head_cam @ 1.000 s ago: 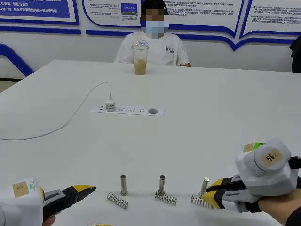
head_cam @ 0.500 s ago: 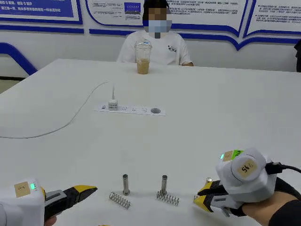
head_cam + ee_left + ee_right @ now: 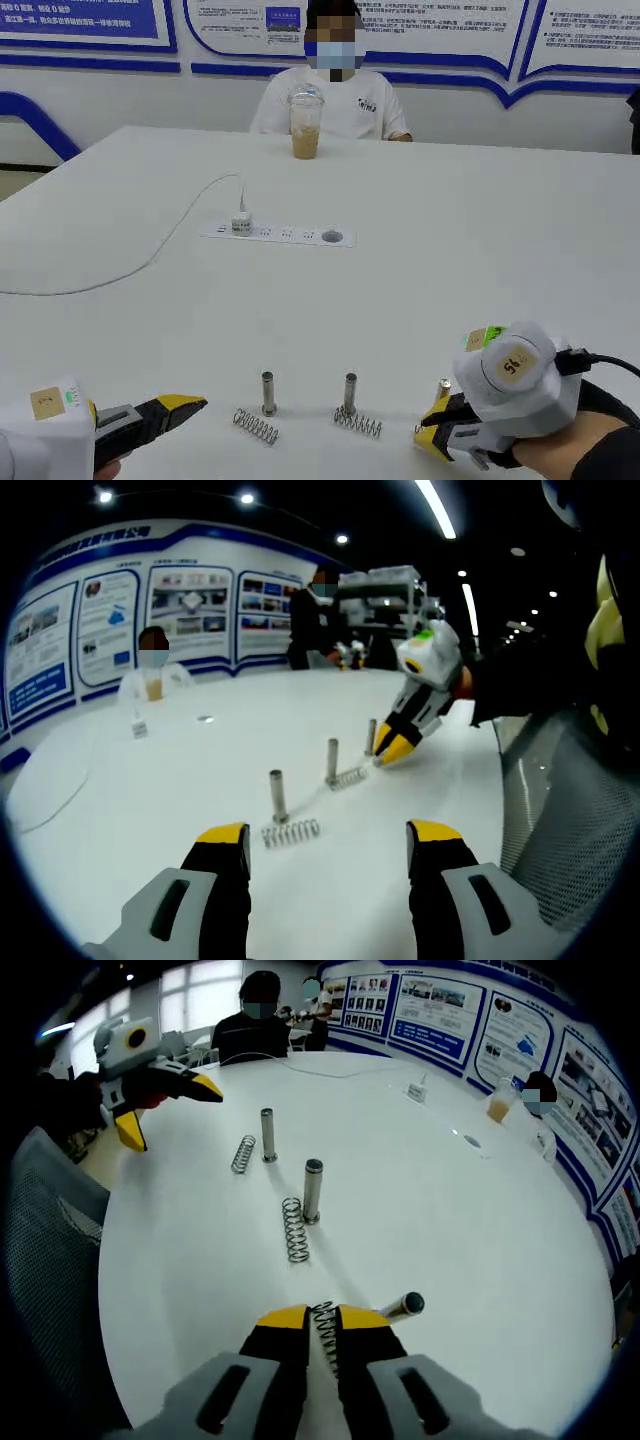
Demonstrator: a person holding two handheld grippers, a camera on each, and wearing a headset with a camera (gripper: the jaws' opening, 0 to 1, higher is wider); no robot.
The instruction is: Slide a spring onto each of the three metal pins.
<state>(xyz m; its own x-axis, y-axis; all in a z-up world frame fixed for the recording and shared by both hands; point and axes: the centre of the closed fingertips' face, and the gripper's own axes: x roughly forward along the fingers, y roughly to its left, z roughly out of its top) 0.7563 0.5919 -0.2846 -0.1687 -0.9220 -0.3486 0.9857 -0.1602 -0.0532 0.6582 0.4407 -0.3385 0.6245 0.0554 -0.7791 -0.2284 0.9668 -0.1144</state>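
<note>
White table [image 3: 450,260] spreads wide beyond right hand-held gripper [image 3: 432,427] pinching spring [image 3: 323,1322].

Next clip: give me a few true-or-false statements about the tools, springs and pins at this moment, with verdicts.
1. The right tool is shut on a spring. True.
2. The left tool grips a pin. False: it is open and holds nothing.
3. Every pin wears a spring. False: a second spring lies on the table by the left pin, a third spring by the middle pin.
4. A cup stands at the table's far side. True.
</note>
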